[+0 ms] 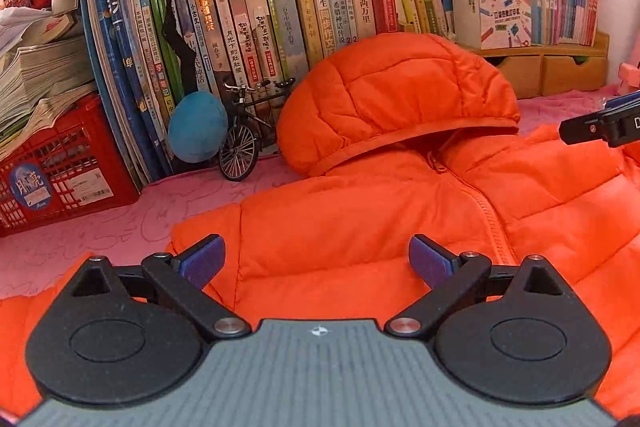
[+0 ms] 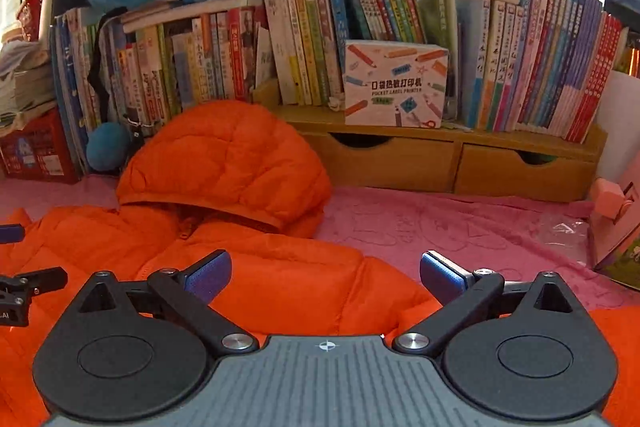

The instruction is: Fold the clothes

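An orange puffer jacket point(image 1: 400, 211) lies zipped, front up, on a pink cloth, its hood point(image 1: 400, 95) propped against the books behind. My left gripper point(image 1: 318, 255) hovers open over the jacket's left shoulder, with nothing between its blue pads. In the right wrist view the same jacket point(image 2: 280, 275) fills the lower left, with its hood point(image 2: 228, 163) standing up. Above its right shoulder edge my right gripper point(image 2: 326, 273) is open wide and holds nothing. Each gripper's tip shows at the edge of the other's view.
A wall of upright books point(image 1: 280, 19) runs along the back, with a red crate point(image 1: 60, 167) at the left, a small model bicycle point(image 1: 248, 143) and a blue ball point(image 1: 196, 127). A wooden drawer shelf point(image 2: 460, 159) with a printer box point(image 2: 396, 83) stands behind the pink cloth point(image 2: 460, 227).
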Action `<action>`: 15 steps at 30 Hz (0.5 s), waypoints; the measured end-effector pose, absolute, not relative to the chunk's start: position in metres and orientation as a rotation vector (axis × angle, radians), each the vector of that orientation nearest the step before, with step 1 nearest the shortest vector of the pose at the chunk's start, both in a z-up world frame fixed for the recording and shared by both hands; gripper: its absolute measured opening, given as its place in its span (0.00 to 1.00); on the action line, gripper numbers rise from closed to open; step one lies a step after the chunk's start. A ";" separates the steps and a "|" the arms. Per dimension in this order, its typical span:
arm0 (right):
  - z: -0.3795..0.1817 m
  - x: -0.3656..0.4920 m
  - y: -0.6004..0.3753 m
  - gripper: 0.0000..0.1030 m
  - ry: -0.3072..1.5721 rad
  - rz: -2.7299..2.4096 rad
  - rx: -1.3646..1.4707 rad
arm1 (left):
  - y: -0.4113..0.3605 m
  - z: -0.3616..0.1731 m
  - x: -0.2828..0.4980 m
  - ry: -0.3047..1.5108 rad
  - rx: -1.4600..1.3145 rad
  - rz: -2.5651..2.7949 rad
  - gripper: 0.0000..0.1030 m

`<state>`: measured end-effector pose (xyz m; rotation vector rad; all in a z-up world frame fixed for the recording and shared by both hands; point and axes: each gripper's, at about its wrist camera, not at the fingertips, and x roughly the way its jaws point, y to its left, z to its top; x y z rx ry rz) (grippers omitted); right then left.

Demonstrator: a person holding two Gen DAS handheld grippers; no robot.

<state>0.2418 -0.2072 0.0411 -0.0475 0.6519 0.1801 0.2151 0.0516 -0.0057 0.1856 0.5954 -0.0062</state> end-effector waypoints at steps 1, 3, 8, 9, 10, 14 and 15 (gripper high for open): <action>0.033 0.256 -0.197 0.99 0.675 0.179 -0.069 | 0.056 -0.006 0.225 0.586 0.190 0.013 0.97; 0.015 0.280 -0.179 0.99 0.720 0.187 -0.128 | 0.074 -0.004 0.245 0.584 0.171 -0.005 0.98; -0.016 0.306 -0.164 1.00 0.812 0.309 -0.190 | 0.126 -0.012 0.279 0.654 0.144 -0.134 1.00; -0.018 0.306 -0.164 0.99 0.812 0.327 -0.184 | 0.132 -0.014 0.281 0.666 0.137 -0.146 1.00; -0.020 0.306 -0.165 0.99 0.810 0.343 -0.175 | 0.138 -0.018 0.283 0.682 0.126 -0.163 1.00; -0.025 0.305 -0.165 0.92 0.791 0.411 -0.148 | 0.149 -0.041 0.297 0.809 0.059 -0.230 1.00; -0.024 0.302 -0.162 0.82 0.776 0.428 -0.156 | 0.149 -0.043 0.296 0.794 0.058 -0.221 1.00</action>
